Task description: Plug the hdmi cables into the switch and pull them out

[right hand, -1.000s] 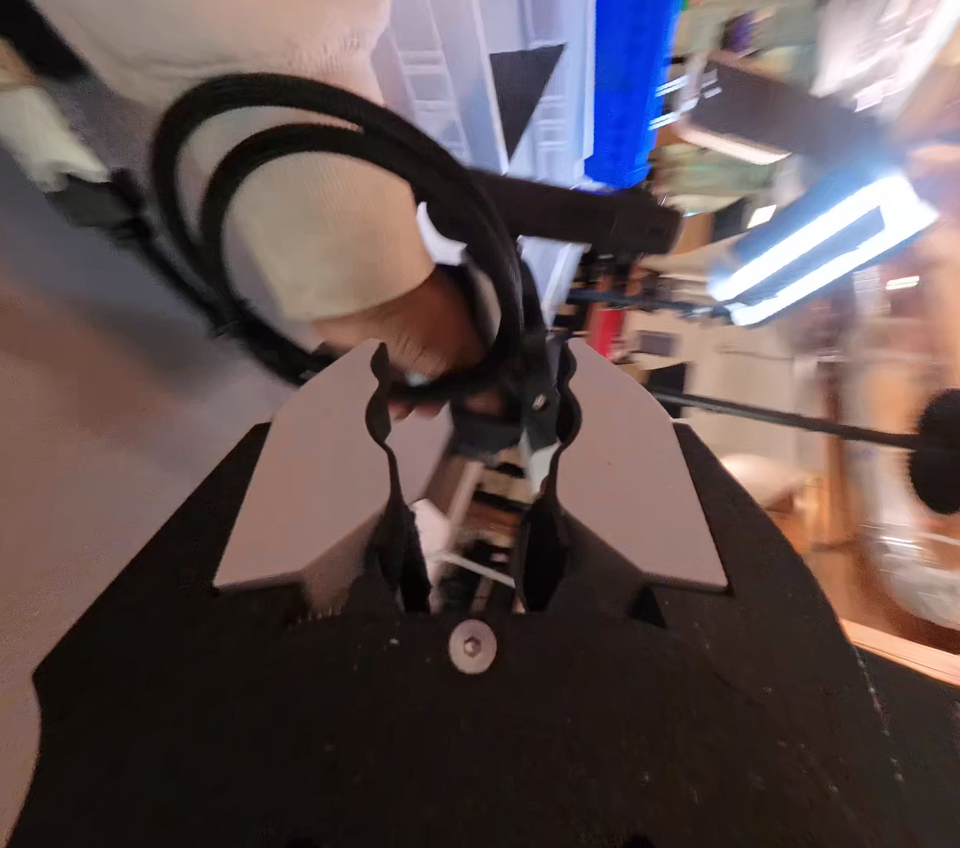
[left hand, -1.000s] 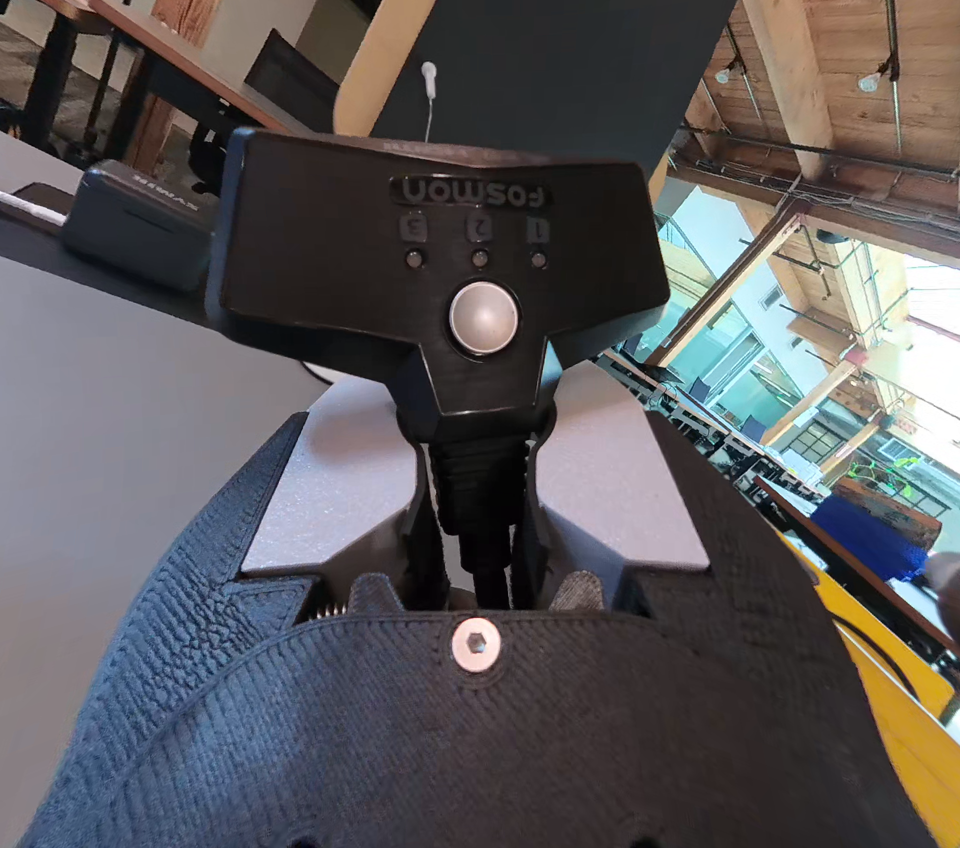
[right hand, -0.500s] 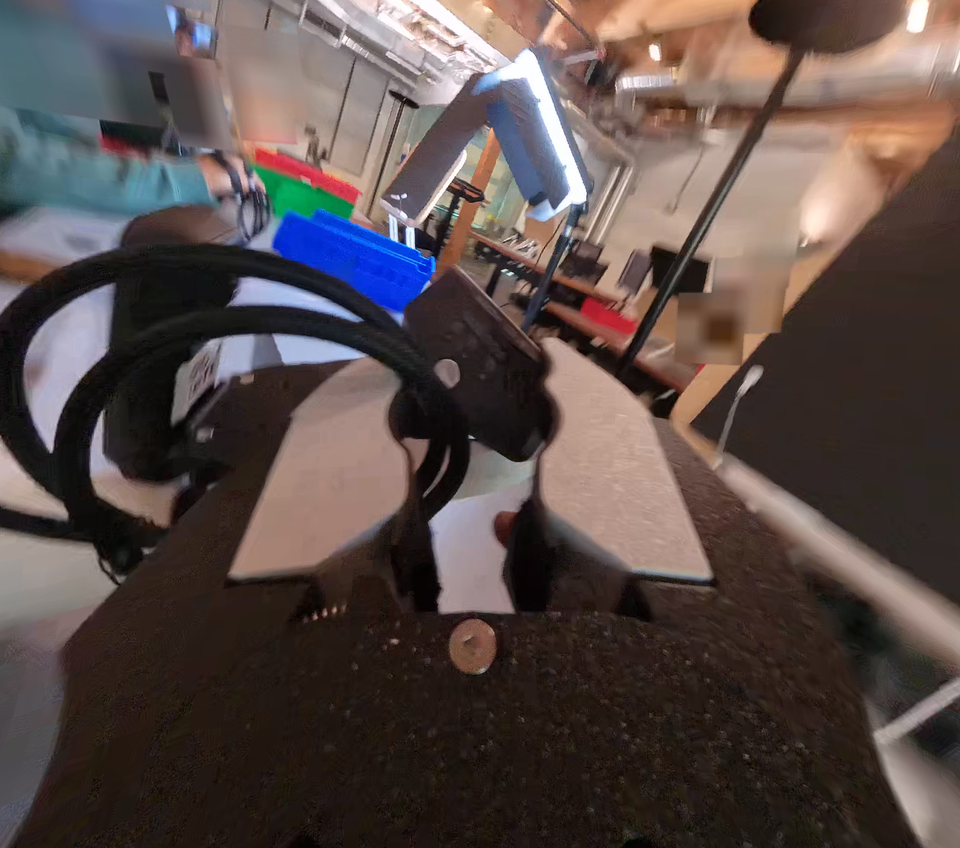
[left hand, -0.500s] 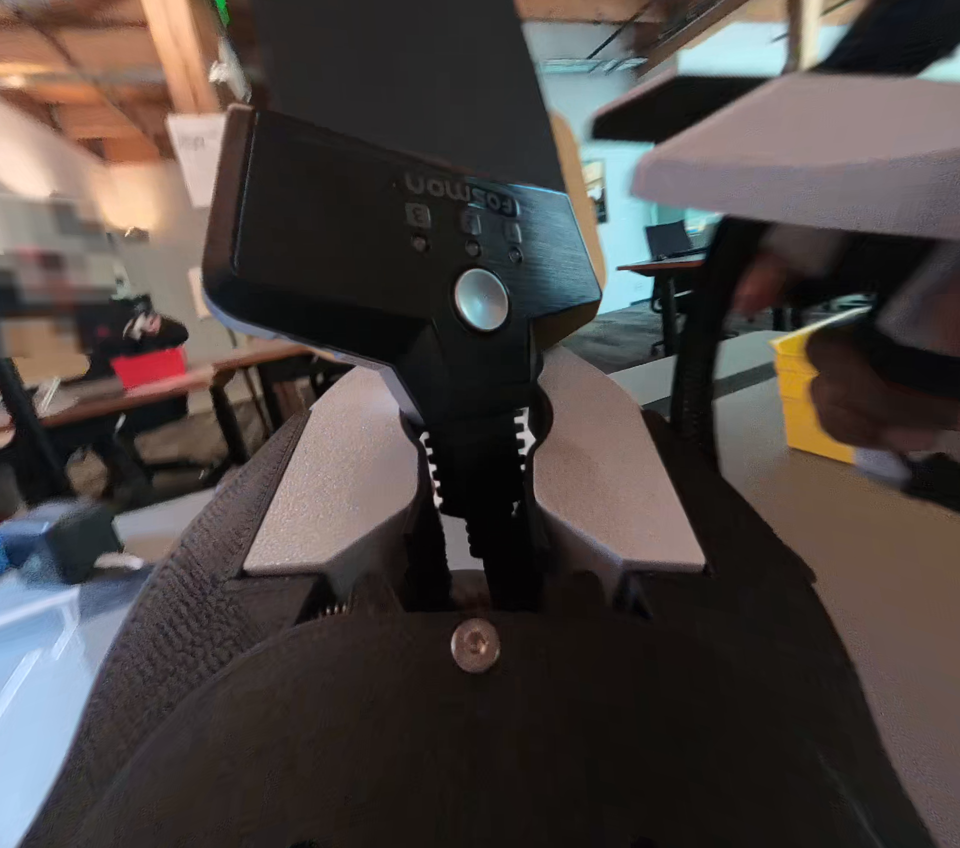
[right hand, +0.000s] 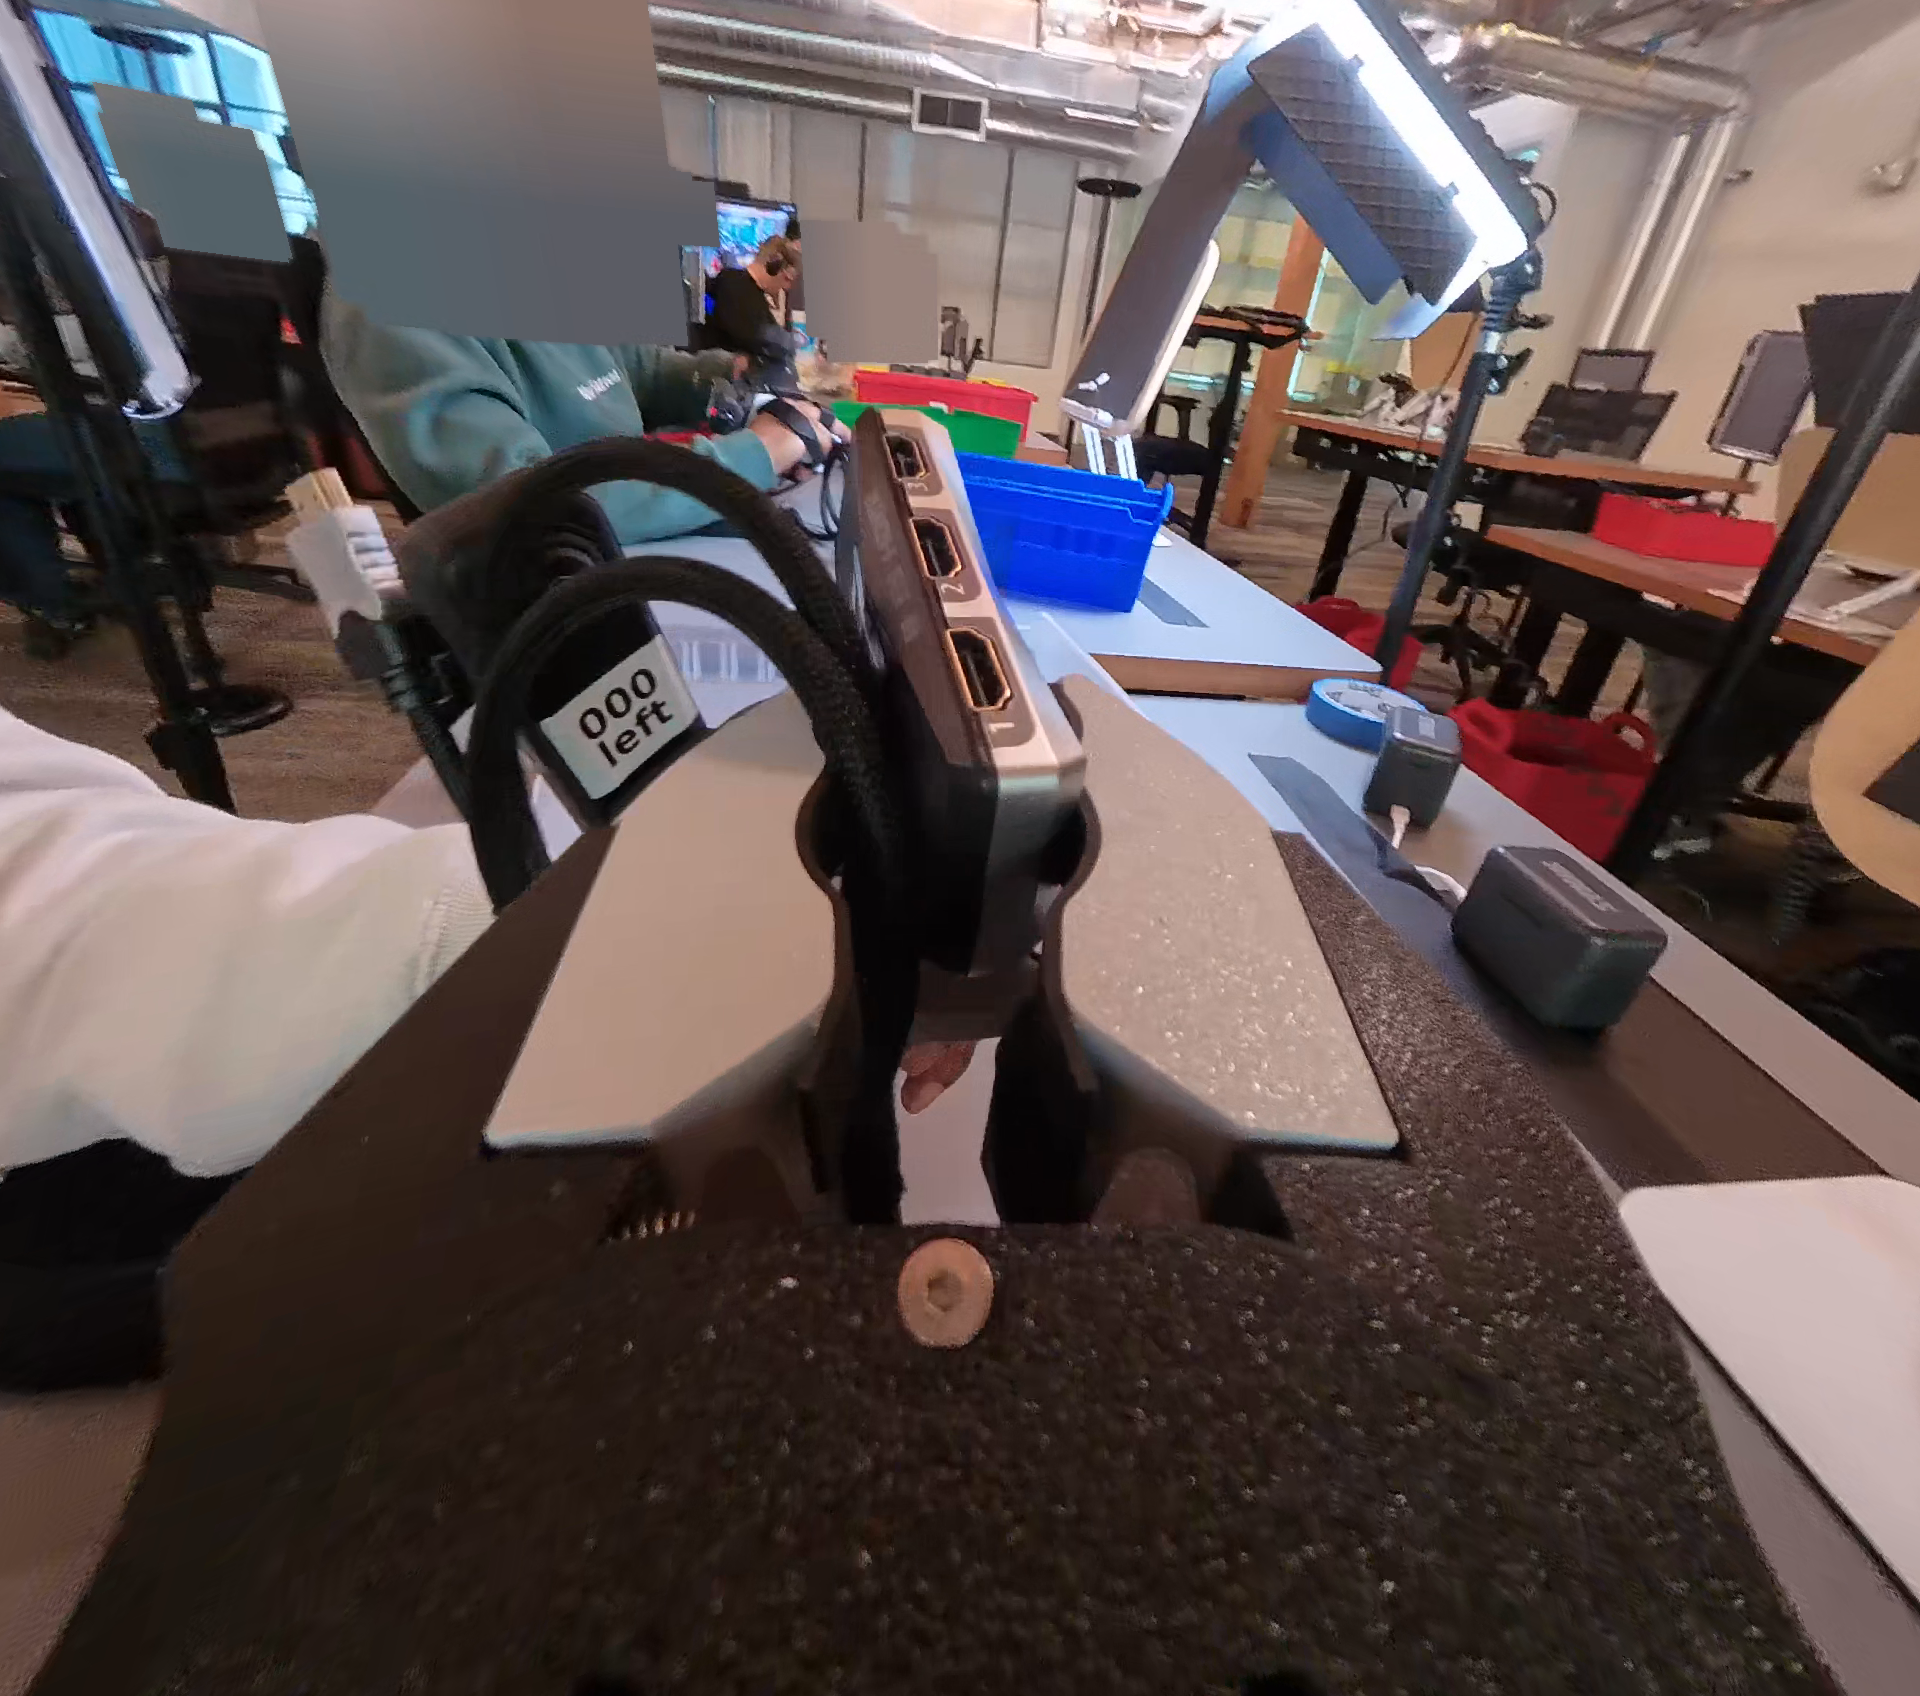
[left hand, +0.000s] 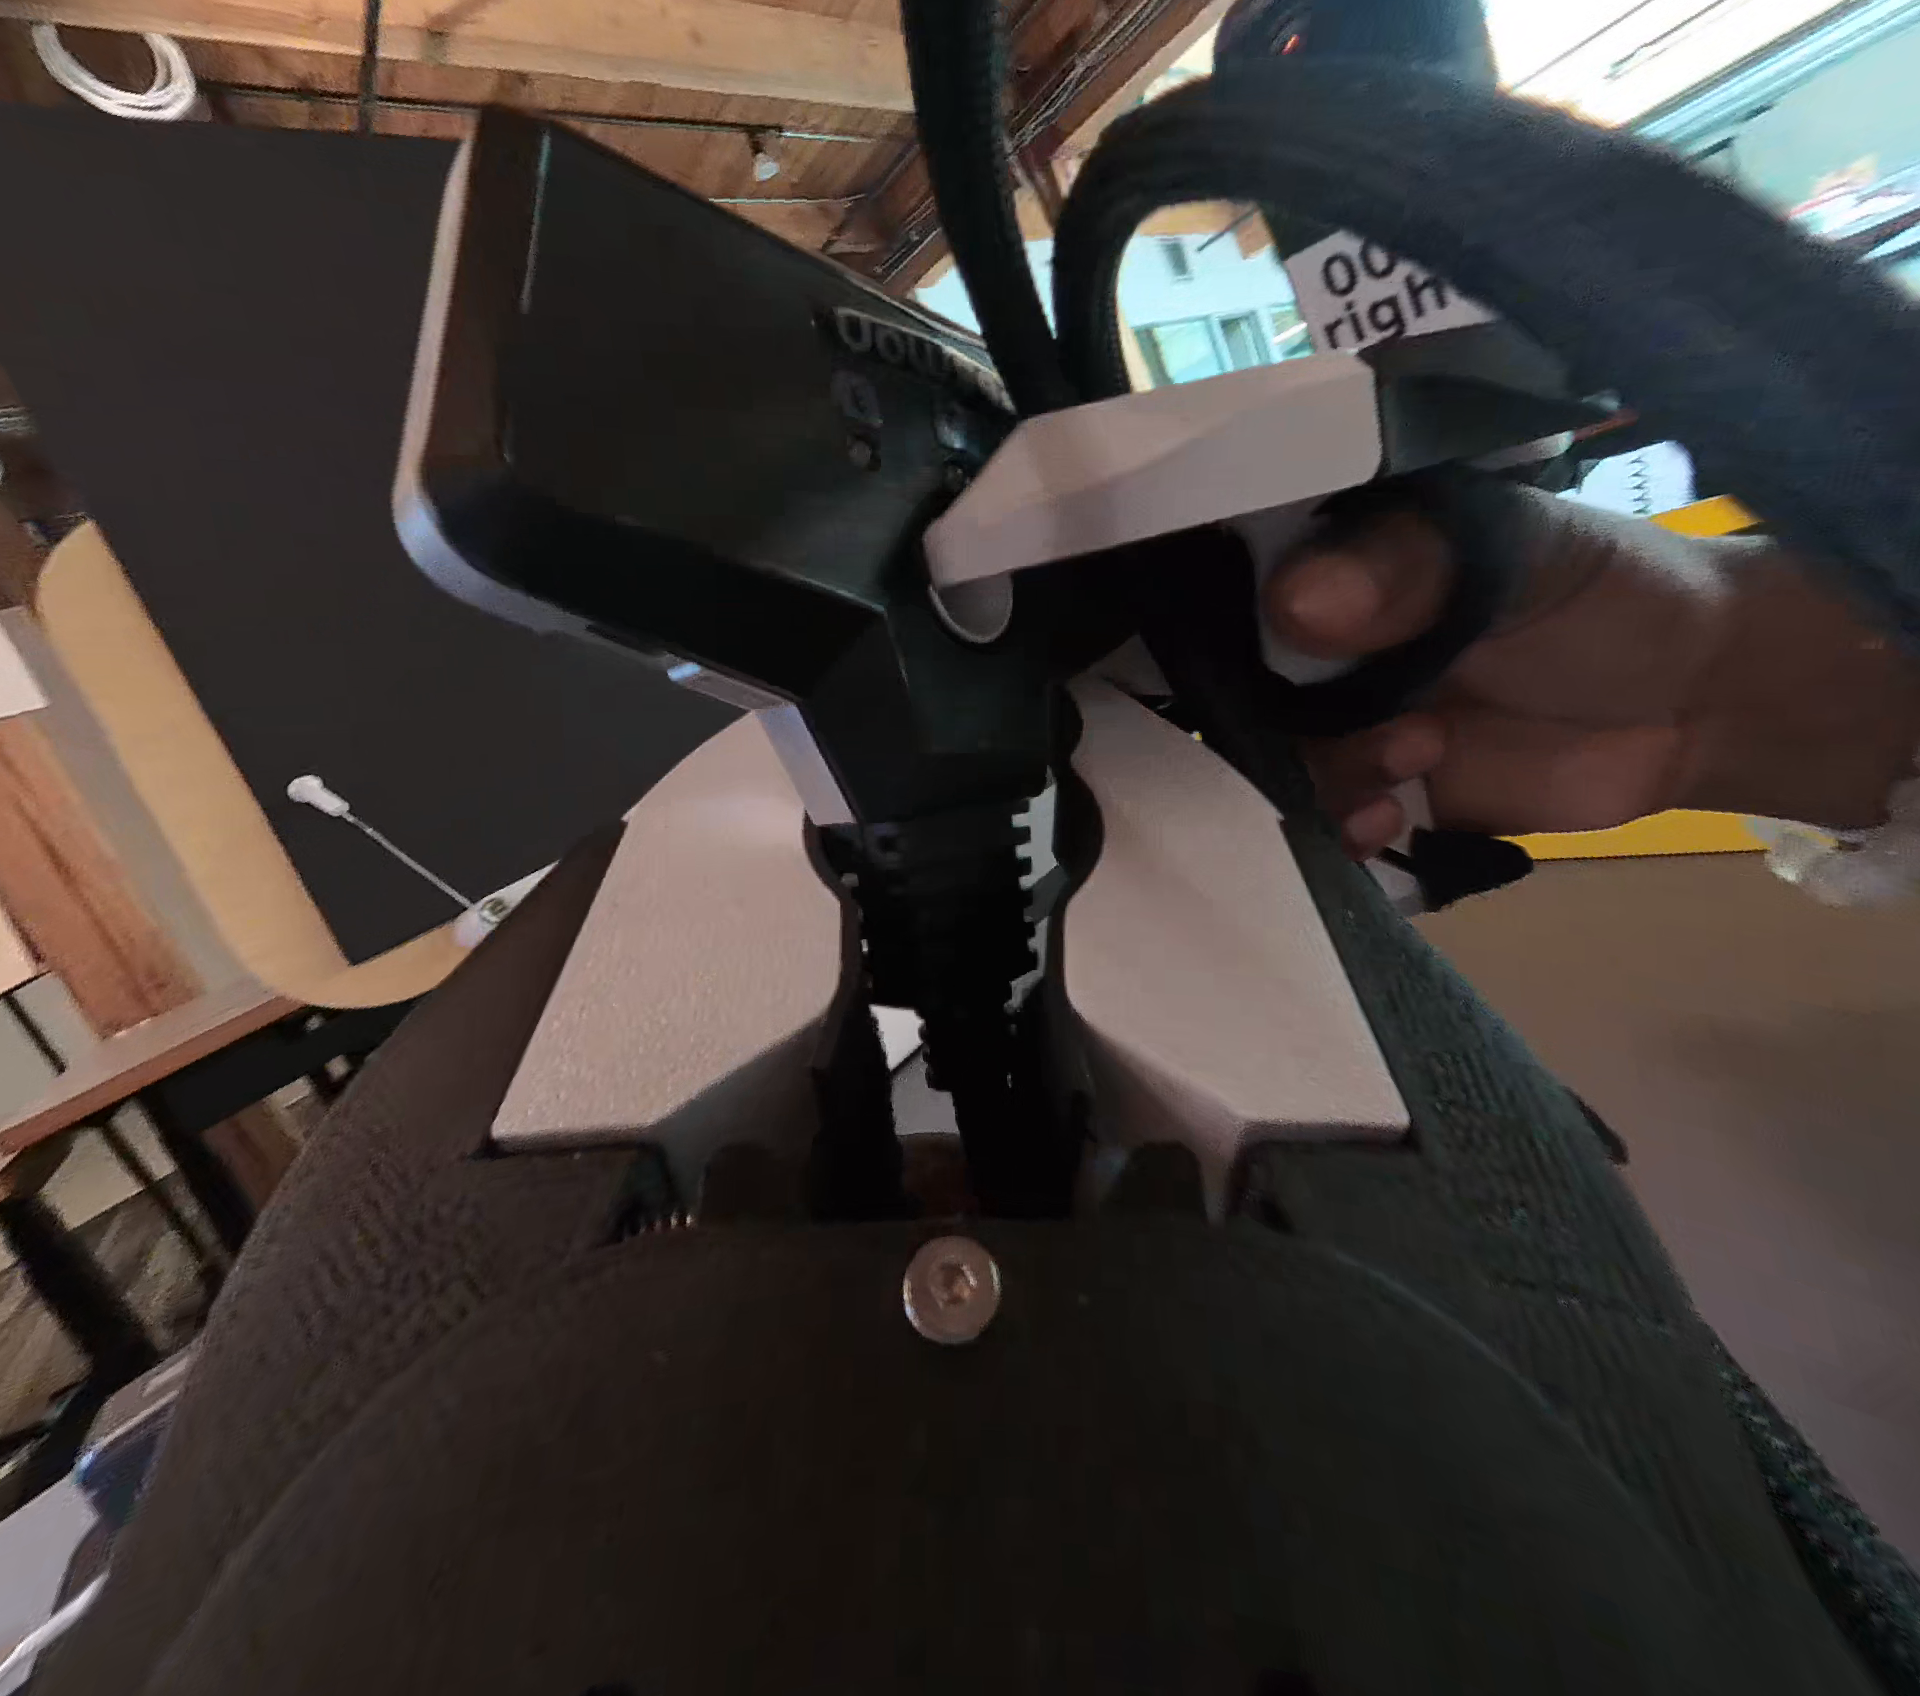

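The switch (right hand: 940, 701) is held off the table, its three ports empty, left gripper (left hand: 951, 908) pinching its ribbed cable neck, right gripper (right hand: 940, 877) closed around its corner and a looped cable (right hand: 665, 597), blue bin (right hand: 1060, 540) behind.

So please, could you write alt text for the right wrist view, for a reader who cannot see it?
A black HDMI switch stands between the right gripper's grey fingers, its three ports empty. A braided black cable loops to its left, beside the left gripper; a grey table with a blue bin lies behind.
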Demonstrator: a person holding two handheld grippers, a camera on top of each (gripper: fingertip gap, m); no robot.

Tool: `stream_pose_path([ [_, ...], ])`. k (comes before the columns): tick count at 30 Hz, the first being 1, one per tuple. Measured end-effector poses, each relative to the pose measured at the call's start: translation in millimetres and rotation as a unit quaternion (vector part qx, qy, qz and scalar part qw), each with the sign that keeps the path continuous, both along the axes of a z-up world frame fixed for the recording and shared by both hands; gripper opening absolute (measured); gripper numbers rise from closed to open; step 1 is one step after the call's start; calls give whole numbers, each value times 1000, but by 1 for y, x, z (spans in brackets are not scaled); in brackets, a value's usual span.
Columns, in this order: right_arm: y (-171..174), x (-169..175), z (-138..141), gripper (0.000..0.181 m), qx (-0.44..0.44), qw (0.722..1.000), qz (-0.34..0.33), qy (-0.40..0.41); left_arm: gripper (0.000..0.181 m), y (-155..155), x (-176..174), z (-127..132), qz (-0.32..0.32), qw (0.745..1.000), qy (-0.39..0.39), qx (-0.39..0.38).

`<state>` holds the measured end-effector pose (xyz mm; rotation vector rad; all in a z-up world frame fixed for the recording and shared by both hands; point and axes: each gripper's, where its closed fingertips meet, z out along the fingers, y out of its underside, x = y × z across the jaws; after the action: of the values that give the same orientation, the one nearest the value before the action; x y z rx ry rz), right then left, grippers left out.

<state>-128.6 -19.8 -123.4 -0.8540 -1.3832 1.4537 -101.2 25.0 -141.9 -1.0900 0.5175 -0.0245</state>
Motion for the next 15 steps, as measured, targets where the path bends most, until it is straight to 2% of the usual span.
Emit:
stream_pose_path([
  [5, -1, 6, 3, 32, -4, 1000, 26, 12, 45, -1, -5, -1, -27, 999, -23, -22],
  [7, 1, 11, 7, 33, 3, 999, 28, 21, 59, -5, -10, 7, -50, 996, -70, -11],
  [10, 10, 20, 18, 32, 3, 999, 23, 43, 70, -18, -16, 23, -117, 980, -158, 8],
  [15, 49, 49, 44, 32, 10, 997, -43, 68, 69, -31, -60, 40, -133, 951, -274, 54],
])
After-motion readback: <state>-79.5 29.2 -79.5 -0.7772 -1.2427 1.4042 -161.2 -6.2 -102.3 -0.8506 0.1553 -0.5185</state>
